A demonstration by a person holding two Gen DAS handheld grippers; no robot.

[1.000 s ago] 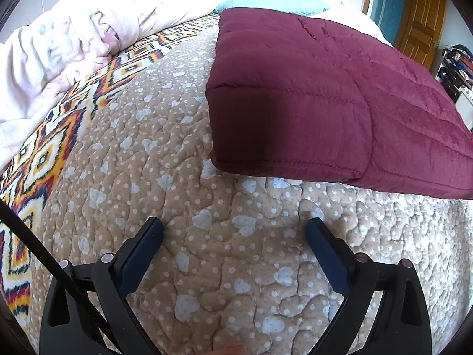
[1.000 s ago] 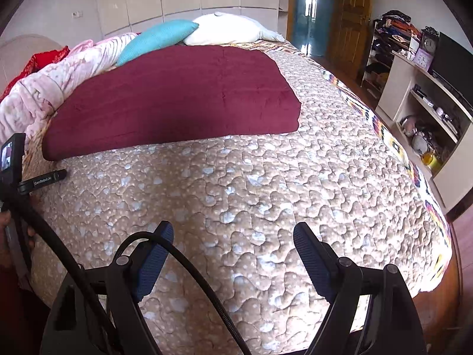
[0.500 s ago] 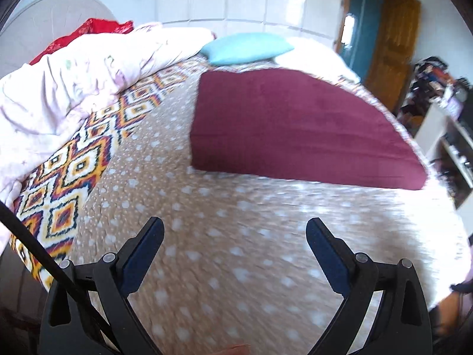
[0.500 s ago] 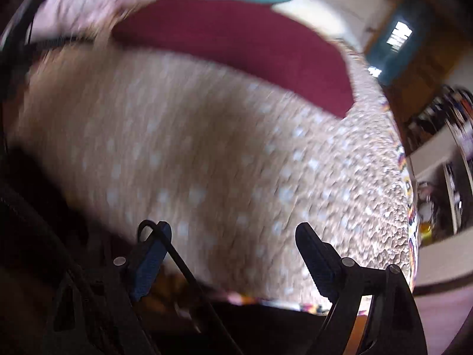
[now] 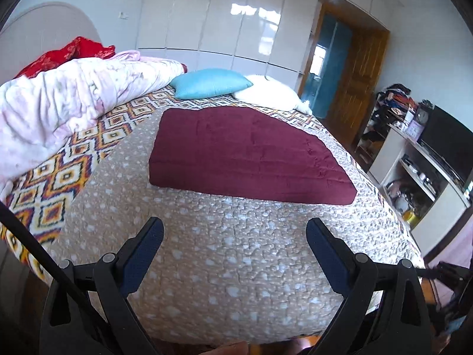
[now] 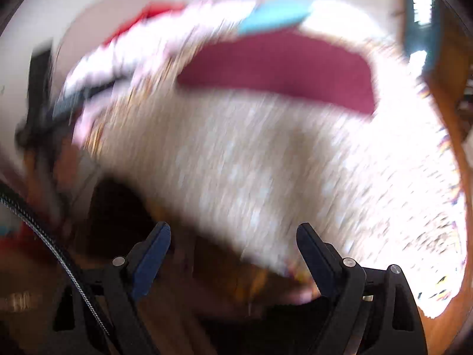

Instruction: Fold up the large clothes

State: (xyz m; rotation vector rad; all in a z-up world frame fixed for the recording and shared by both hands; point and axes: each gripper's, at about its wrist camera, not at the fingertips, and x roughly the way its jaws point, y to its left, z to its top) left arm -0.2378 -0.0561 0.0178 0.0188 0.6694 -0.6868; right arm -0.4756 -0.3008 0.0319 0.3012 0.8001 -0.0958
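bright daylight; right wrist view motion-blurred and overexposed, left sharp.

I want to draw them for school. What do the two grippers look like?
Both match: the left gripper and right gripper each have two black angular plastic arms with silver bolts, ending in flat dark blue pads. A thin black cable crosses the left one; a braided black cable curves past the right one.

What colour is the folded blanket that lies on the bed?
The folded blanket is dark maroon, plain, with stitched quilting lines. The left wrist view shows it best.
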